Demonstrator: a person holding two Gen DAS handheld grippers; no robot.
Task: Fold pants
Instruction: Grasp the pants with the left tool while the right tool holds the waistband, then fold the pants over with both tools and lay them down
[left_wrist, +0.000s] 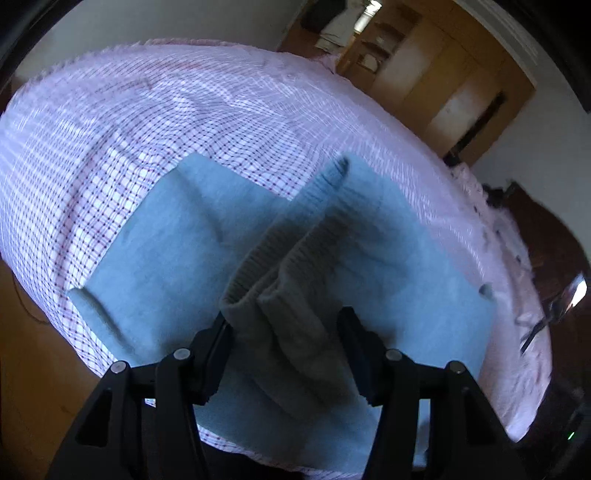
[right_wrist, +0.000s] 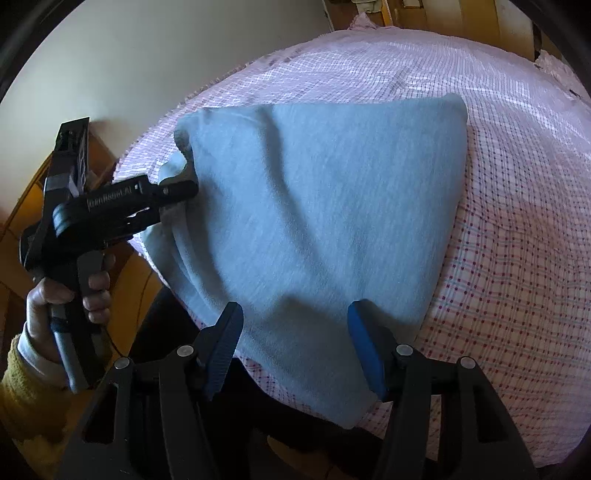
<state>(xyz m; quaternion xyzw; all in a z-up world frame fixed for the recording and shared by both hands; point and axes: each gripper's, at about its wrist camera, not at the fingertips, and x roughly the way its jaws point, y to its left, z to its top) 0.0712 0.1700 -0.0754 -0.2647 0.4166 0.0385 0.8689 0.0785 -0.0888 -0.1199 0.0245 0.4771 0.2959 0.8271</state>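
**Pants look mostly folded, cuffs just landing on top**

On the checked bed cover, near its front edge, sit the pale blue pants, already doubled over into a compact, roughly squarish bundle. From the left wrist view you can see the ribbed cuffs of both legs lying side by side on top of the folded body, running from the near edge up toward the middle. So the leg ends seem to have been brought over onto the rest, which I'd judge puts the job well past halfway.

The left gripper has its fingers parted about halfway, one on each side of the cuffs. The pads don't look pressed into the fabric, so I read it as straddling rather than gripping. The right gripper is also about half open, fingers over the near edge of the bundle with cloth between them but nothing pinched as far as I can tell. In the right view the person's hand, yellow sleeve at the wrist, holds the left tool at the bundle's left edge.

What's left, I'd guess: smoothing some soft ridges on top, squaring the near corner that droops over the bed edge, and maybe one more fold if a smaller packet is wanted.
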